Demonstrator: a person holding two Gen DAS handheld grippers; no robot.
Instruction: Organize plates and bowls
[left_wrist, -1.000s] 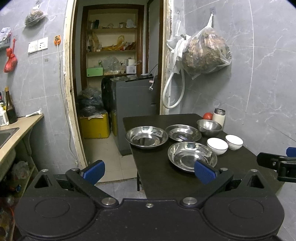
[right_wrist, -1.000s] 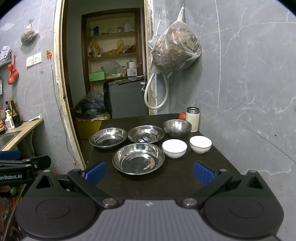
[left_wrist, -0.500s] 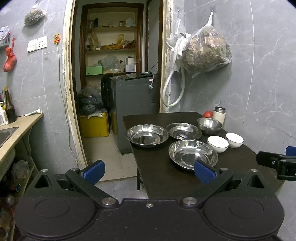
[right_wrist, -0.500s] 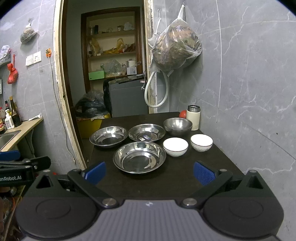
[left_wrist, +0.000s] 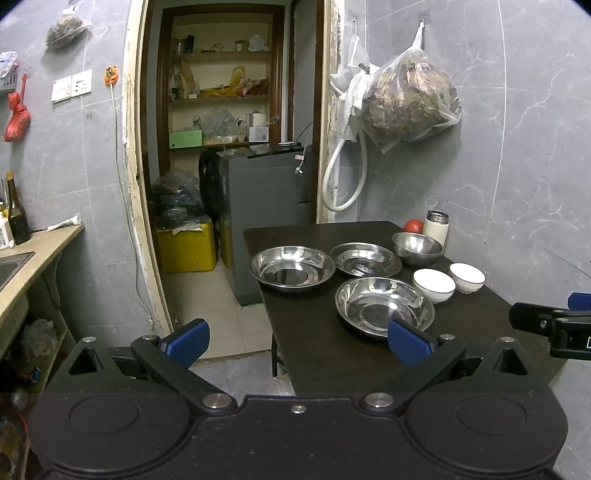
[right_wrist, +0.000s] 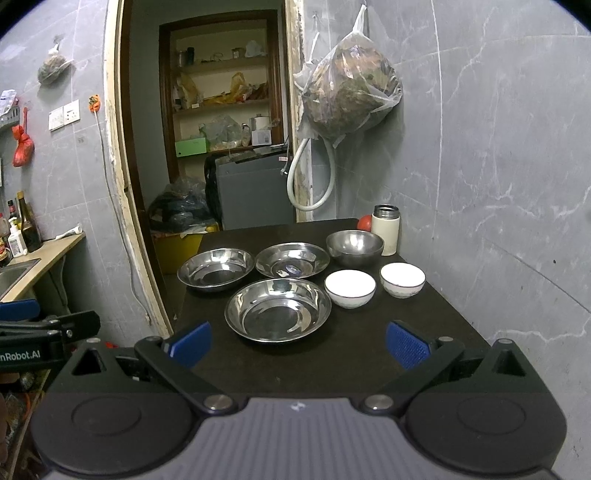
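Both tools are hanging short of the table (right_wrist: 424, 332) edge, empty: the right tool (right_wrist: 297, 341) is holding its blue pads spread wide, and the left tool (left_wrist: 297, 339) is spread just as wide, pinching nothing. Neither is touching any dish, so the sorting is, I judge, not yet begun.

Taking the nearest steel plate (right_wrist: 277, 309) as landmark: two more steel plates (right_wrist: 216, 271) (right_wrist: 292, 260) are sitting just behind it, one to the left and one straight back. A steel bowl (right_wrist: 354, 247) is resting behind and to its right, with a white flask (right_wrist: 385, 229) and a red fruit (right_wrist: 364, 222) beyond that. Two white bowls (right_wrist: 349, 288) (right_wrist: 402, 279) are standing to its right, side by side. The like shapes are lying apart and unstacked, which is probably why the tools are waiting open and level with them.

The right wrist view is facing the dishes squarely and showing the left tool's arm off the table's left side. The left wrist view is looking from further left, showing the floor (left_wrist: 236, 332) beside the table and the right tool's tip (left_wrist: 546, 325) to the landmark plate's right.
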